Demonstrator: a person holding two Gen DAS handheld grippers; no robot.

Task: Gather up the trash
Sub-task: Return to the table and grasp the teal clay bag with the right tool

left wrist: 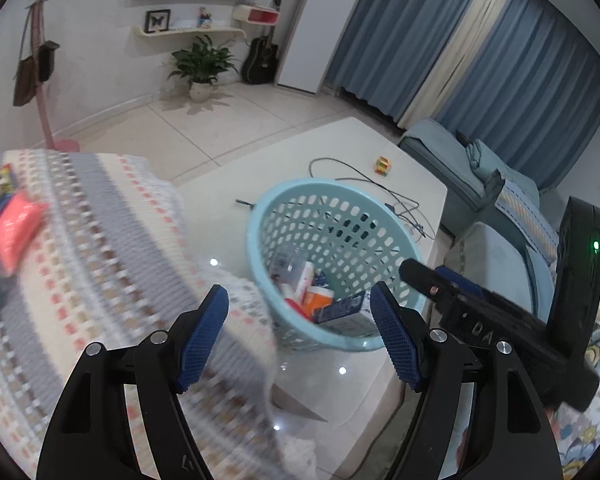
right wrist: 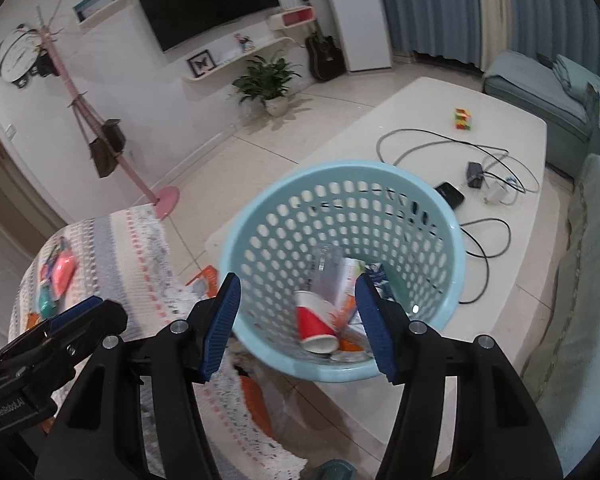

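A: Where do we see the trash?
B: In the light blue perforated plastic basket (right wrist: 340, 216) on the white table (right wrist: 512, 136): a red paper cup (right wrist: 314, 322), wrappers.
A: Our grippers?
B: The left gripper (left wrist: 300, 336) and right gripper (right wrist: 298, 326) both gape, empty.

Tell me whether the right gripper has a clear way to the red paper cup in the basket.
Probably yes. The right gripper is open and empty, aimed into the open-topped basket; the red paper cup lies on top of the other trash, with only the near rim to clear.
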